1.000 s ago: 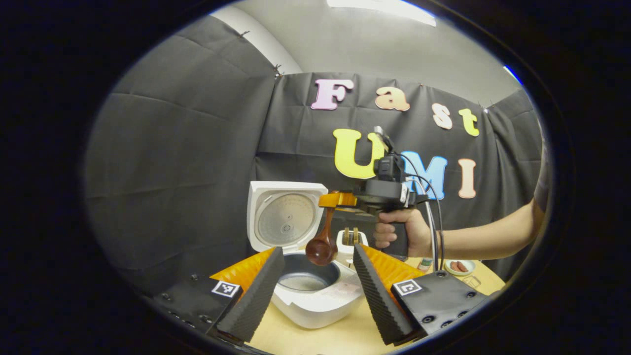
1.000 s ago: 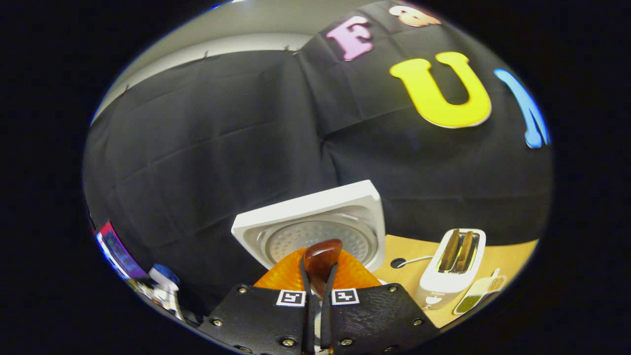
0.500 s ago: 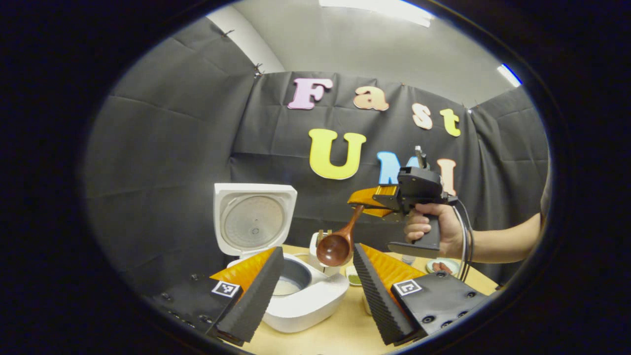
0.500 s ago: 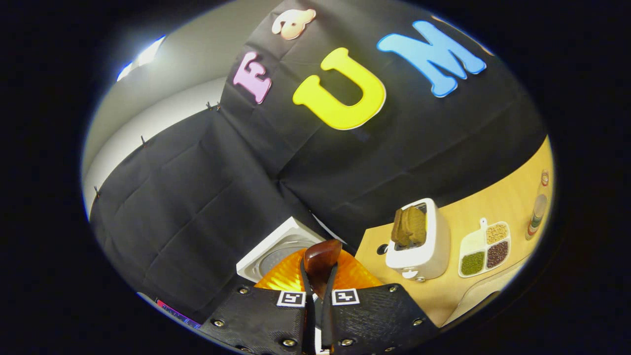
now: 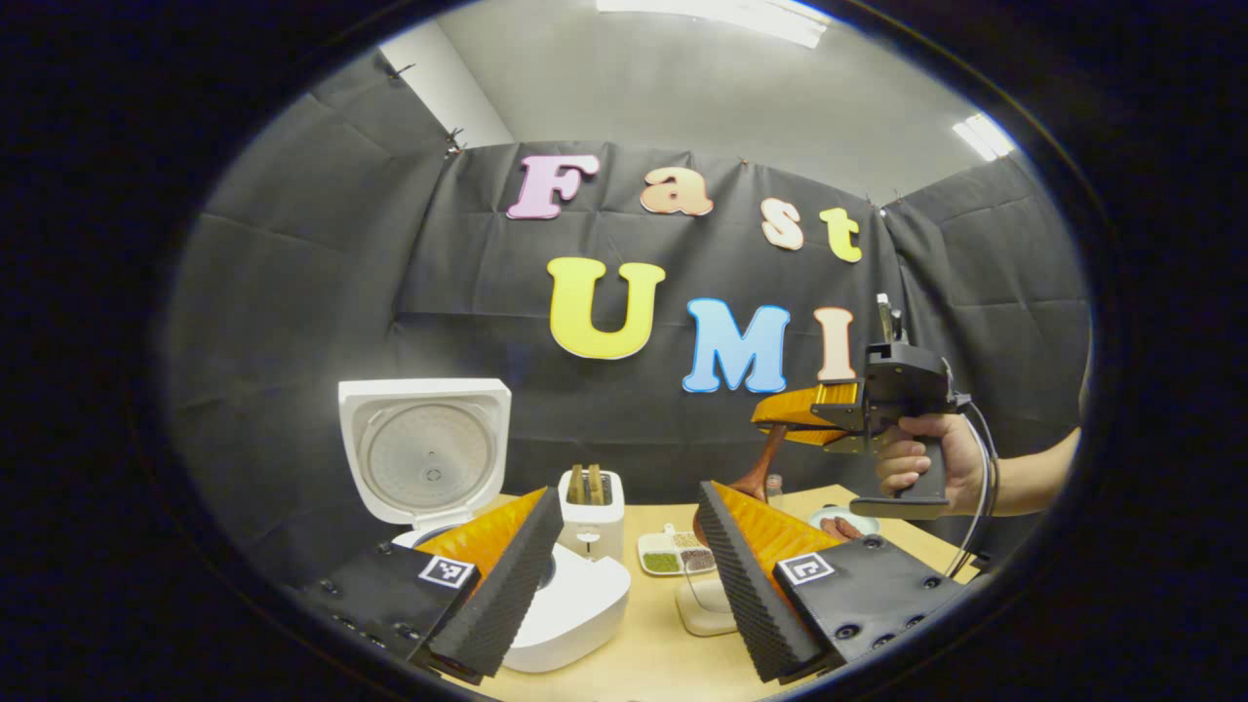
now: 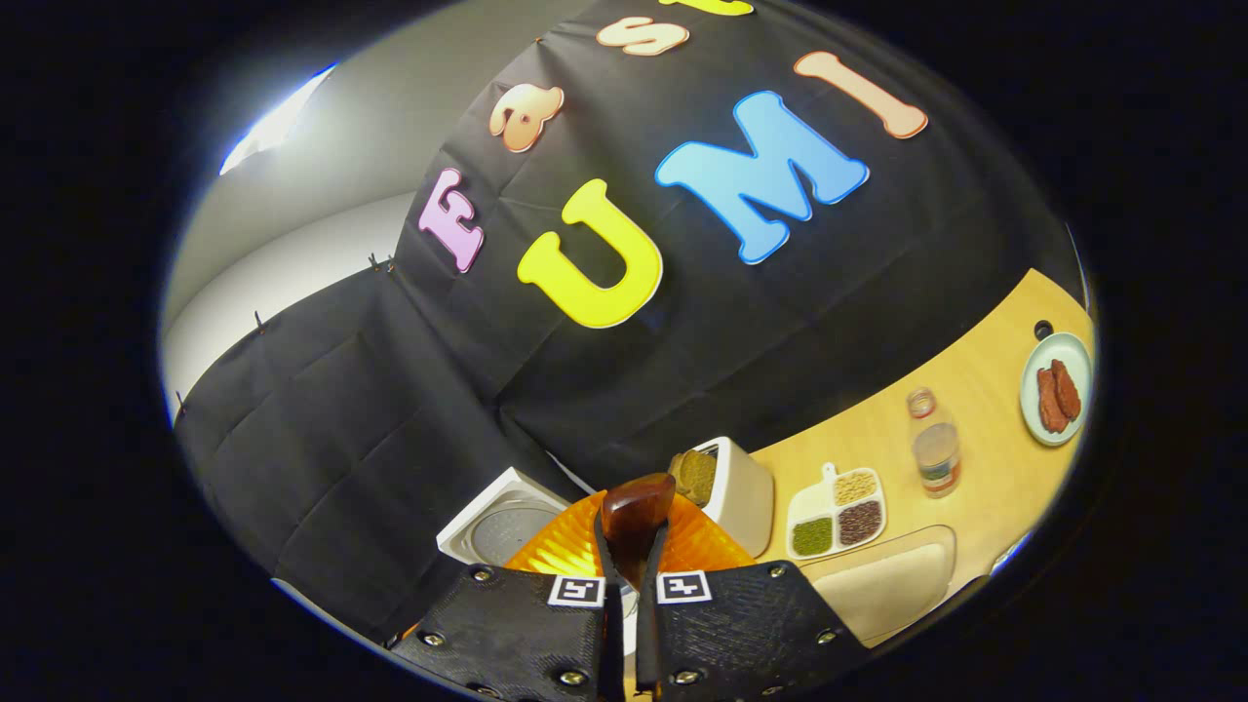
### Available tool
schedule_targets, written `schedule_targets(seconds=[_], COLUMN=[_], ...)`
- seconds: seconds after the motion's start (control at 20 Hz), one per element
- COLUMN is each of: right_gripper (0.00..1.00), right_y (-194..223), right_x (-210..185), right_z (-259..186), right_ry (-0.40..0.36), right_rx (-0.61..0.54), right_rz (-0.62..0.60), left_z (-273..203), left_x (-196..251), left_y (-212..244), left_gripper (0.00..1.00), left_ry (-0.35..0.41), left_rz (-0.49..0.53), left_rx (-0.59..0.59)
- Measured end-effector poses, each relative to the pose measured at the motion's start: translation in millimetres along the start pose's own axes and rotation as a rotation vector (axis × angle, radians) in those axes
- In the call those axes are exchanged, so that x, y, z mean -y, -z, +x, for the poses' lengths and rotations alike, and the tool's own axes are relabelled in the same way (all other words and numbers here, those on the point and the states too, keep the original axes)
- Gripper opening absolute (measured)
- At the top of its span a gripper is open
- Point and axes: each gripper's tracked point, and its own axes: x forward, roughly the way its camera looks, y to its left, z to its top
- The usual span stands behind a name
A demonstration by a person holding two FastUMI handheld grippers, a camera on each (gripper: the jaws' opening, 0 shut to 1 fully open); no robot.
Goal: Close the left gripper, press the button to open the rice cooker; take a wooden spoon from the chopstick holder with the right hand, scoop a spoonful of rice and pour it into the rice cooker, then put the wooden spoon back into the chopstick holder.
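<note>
Since a second ago the right gripper [image 5: 780, 417] has been carrying the wooden spoon [image 5: 759, 476] rightward, away from above the rice cooker [image 5: 575, 604], and is now hanging well right of it over the table [image 5: 663, 663]. Nearest in the left gripper view, the left gripper [image 5: 624, 556] is standing with its two fingers spread wide, gripping nothing. Between and behind them one white rice cooker is sitting with its lid [image 5: 426, 448] raised upright. Beyond it one toaster [image 5: 591, 499] is holding two slices, and one divided tray of grains [image 5: 675, 558] is lying just beside it. Farther right, one hand [image 5: 921, 466] is holding the right gripper. In the right gripper view its fingers [image 6: 702, 609] are pinching the spoon's handle [image 6: 634, 512] between them. One jar [image 6: 934, 456] and one plate [image 6: 1043, 419] with two reddish pieces are sitting farthest off.
</note>
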Motion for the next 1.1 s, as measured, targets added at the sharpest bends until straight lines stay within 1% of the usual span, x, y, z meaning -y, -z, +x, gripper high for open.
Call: schedule_targets(seconds=[0.2,0.25,0.35,0.45,0.55,0.6,0.75,0.8,1.1], right_gripper=[0.05,0.05,0.05,0.05,0.05,0.05,0.05,0.05,0.05], right_y=[-16,-21,-29,-37,-44,-49,-57,-57,-56], right_x=[38,48,67,86,104,116,141,151,208], right_z=[-32,-40,-56,-72,-89,-99,-121,-128,-168], right_ry=[0.064,0.083,0.118,0.156,0.190,0.213,0.268,0.289,0.410], right_rx=[0.043,0.057,0.083,0.106,0.126,0.137,0.162,0.168,0.187], right_rz=[0.039,0.050,0.061,0.061,0.066,0.065,0.068,0.070,0.074], left_z=[15,17,23,26,31,34,39,42,47], left_x=[26,34,50,65,77,83,97,102,127], left_y=[5,3,0,0,-1,-1,-1,-2,-3], left_gripper=[0.97,0.99,0.96,0.96,0.97,0.96,0.96,0.97,0.97], left_ry=[0.052,0.067,0.094,0.117,0.132,0.138,0.149,0.153,0.178], left_rz=[0.003,0.003,0.013,0.015,0.013,0.010,0.006,0.006,0.023], left_rx=[-0.019,-0.017,-0.016,-0.020,-0.025,-0.028,-0.038,-0.040,-0.050])
